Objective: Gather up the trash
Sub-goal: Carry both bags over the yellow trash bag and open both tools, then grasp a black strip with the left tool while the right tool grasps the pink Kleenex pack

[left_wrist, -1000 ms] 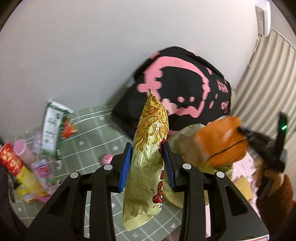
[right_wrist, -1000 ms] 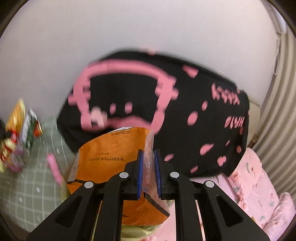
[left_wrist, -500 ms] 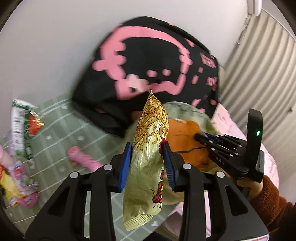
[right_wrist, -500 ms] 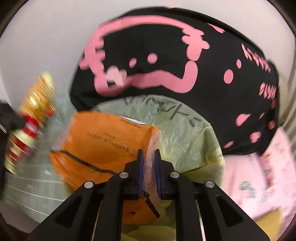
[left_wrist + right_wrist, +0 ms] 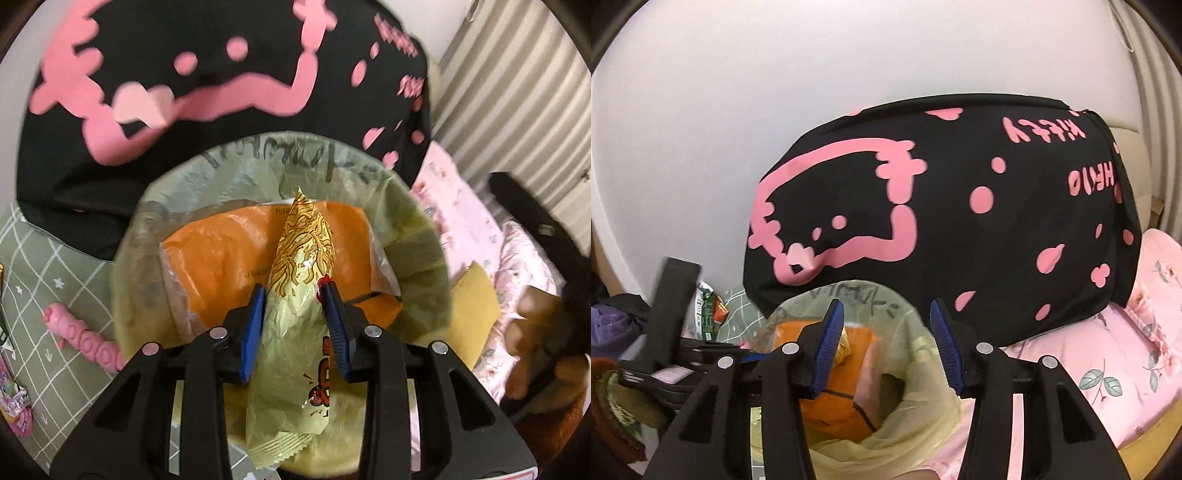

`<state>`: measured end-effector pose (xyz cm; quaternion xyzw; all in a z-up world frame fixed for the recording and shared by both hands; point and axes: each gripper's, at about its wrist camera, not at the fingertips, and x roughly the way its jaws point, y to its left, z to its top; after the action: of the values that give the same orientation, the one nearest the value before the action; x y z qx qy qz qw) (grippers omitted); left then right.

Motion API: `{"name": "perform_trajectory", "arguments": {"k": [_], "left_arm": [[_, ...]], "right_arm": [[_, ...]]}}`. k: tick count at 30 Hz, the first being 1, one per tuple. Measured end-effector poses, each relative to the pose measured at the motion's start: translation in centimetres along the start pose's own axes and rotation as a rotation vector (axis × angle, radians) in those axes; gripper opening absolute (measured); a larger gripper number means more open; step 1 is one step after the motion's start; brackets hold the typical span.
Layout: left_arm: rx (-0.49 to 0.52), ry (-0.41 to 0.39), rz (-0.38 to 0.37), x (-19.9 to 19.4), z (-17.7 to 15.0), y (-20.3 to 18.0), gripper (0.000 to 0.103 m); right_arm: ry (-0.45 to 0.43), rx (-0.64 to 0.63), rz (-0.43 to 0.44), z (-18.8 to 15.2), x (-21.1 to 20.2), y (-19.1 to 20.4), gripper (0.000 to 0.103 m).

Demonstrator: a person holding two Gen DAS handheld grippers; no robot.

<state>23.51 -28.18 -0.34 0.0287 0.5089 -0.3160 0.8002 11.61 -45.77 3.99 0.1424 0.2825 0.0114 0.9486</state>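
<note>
Pink floral bedding (image 5: 1115, 354) and a green grid-patterned cloth (image 5: 55, 266) are lying beneath a black cushion (image 5: 960, 221) with pink print. Between them a translucent yellowish trash bag (image 5: 413, 236) is gaping, and the crinkly orange wrapper (image 5: 221, 258), pinched a second ago, is now resting inside it. The right gripper (image 5: 886, 343) is spreading its jaws, nothing between them. The left gripper (image 5: 295, 317) is pinching a glossy gold noodle packet (image 5: 299, 295) over the bag.

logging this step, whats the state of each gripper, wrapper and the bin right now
left gripper: shut on the noodle packet, above the bin
noodle packet: upright, pinched between the pads, not yet dropped
right gripper: jaws opening, nothing between them
orange wrapper: lying loose inside the bin
bin: open, lined with a yellow-green bag
pink wrapper: lying on the green checked cloth, left of the bin
</note>
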Motion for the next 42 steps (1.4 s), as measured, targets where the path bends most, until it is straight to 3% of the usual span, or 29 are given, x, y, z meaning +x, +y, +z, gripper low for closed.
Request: {"name": "perform_trajectory", "arguments": {"k": [3,6,9,16,19,24,26,30,33,37,42], "left_arm": [[-0.009,0.032,0.046,1.7,0.5,-0.3,0.031],[-0.009,0.009,0.010,1.5,0.4,-0.4,0.036],[-0.017,-0.036,-0.058,-0.4,-0.2,0.0,0.051],[-0.089,-0.169,-0.124,-7.3,-3.1,4.0,0.054],[-0.138,-0.243,-0.046,-10.4,-4.9,7.0,0.054],[-0.217,-0.374,0.188,-15.7,-9.7,13.4,0.054],[-0.284,-0.413,0.299,-17.7,-12.1,16.9,0.054],[-0.452,-0.447,0.424,-20.6,-16.0,24.1,0.054],[-0.564,-0.450,0.486,-22.3,-19.5,28.9,0.054],[-0.692,-0.466,0.503,-24.4,-23.8,33.3,0.054],[-0.713,-0.498,0.482,-25.3,-26.3,35.5,0.054]], "right_arm": [[0.020,0.030,0.013,-0.1,0.8,-1.3,0.046],[0.025,0.042,0.007,-0.4,1.4,-1.7,0.046],[0.037,0.043,0.010,-0.6,1.8,-1.4,0.046],[0.040,0.016,-0.021,-0.5,2.3,2.0,0.046],[0.040,0.007,-0.005,-0.4,2.5,4.5,0.046],[0.019,-0.018,0.035,-0.9,3.4,10.0,0.046],[0.021,-0.014,0.089,-1.2,4.3,12.2,0.050],[0.066,-0.039,0.219,-2.3,6.4,17.7,0.055],[0.116,-0.124,0.258,-3.0,8.0,22.0,0.055],[0.150,-0.253,0.251,-4.4,9.2,27.2,0.055],[0.190,-0.262,0.283,-5.4,10.8,31.2,0.055]]}}
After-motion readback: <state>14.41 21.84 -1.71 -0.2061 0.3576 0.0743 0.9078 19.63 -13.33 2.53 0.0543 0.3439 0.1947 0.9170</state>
